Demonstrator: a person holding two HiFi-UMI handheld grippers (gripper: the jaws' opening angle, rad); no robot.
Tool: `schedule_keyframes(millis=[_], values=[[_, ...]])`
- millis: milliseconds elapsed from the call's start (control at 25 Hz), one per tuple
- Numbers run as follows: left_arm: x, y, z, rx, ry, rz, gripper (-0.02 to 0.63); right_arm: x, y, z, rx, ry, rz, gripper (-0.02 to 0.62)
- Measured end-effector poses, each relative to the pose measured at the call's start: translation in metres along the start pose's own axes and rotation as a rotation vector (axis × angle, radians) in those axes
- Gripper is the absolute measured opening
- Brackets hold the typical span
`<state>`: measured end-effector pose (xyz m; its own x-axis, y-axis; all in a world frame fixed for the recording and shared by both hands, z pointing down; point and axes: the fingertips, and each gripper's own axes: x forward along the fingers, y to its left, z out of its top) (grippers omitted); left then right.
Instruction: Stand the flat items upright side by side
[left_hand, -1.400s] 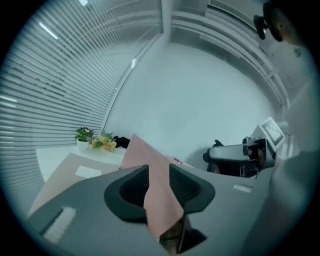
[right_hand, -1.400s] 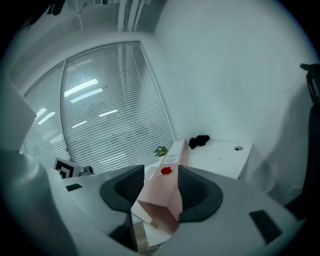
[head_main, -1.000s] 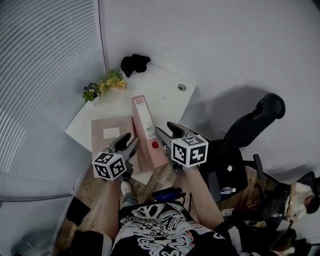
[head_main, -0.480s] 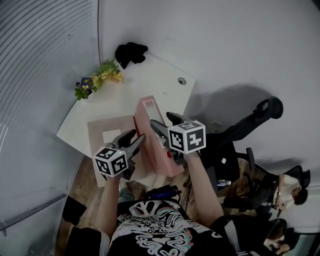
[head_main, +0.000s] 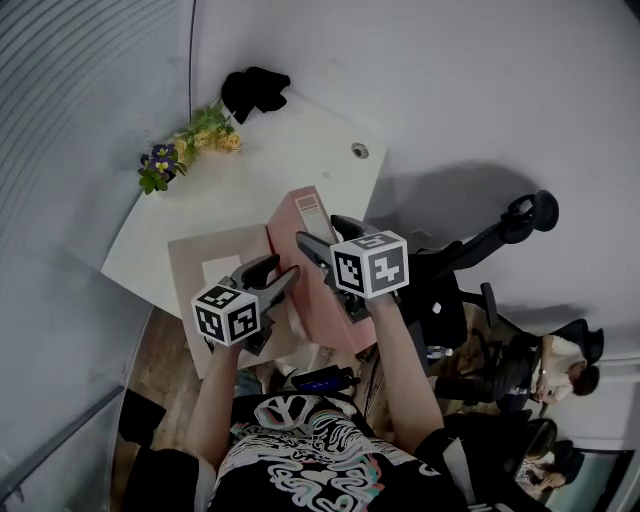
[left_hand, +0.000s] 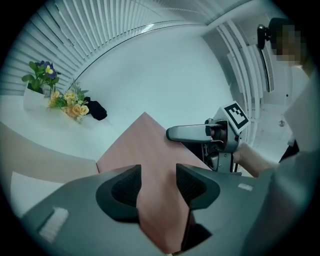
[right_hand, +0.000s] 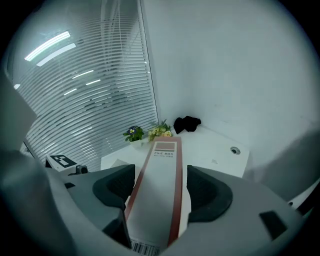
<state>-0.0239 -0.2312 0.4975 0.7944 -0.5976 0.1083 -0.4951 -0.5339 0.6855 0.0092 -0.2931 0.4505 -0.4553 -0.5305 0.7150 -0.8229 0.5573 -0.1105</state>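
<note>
Between left gripper (left_hand: 158, 176) and right gripper (right_hand: 160, 181) fingers — file box (right_hand: 164, 160), both pairs just opening, unclamped

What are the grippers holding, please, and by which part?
Both straddle the file box: right gripper across its spine, left gripper across its pink side. Their jaws have just been opening; a hold cannot be told.

Both forearms out fwd from my chest, L forearm (head_main: 215, 388) & R forearm (head_main: 400, 355). L tongs (head_main: 277, 270) approx level, R tongs (head_main: 322, 230) tipped down. Jaws of both have just been opening and now stand apart, w/ the pink cardboard file box (right_hand: 161, 190) between each pair, pads not pressing.
</note>
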Motion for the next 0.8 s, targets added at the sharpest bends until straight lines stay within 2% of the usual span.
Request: schedule_keyframes(millis=[120, 440, 800], values=[[0.005, -0.001, -0.002, -0.013, 0.012, -0.024, 0.215, 0.005, 0.001, -0.004, 0.005, 0.037, 0.010, 0.344], [0.014, 0.000, -0.002, -0.027, 0.030, -0.063, 0.213, 0.017, 0.006, -0.008, 0.011, 0.107, 0.026, 0.333], [0.016, 0.003, -0.004, -0.044, 0.036, -0.076, 0.207, 0.018, 0.003, -0.008, 0.032, 0.093, 0.010, 0.324]])
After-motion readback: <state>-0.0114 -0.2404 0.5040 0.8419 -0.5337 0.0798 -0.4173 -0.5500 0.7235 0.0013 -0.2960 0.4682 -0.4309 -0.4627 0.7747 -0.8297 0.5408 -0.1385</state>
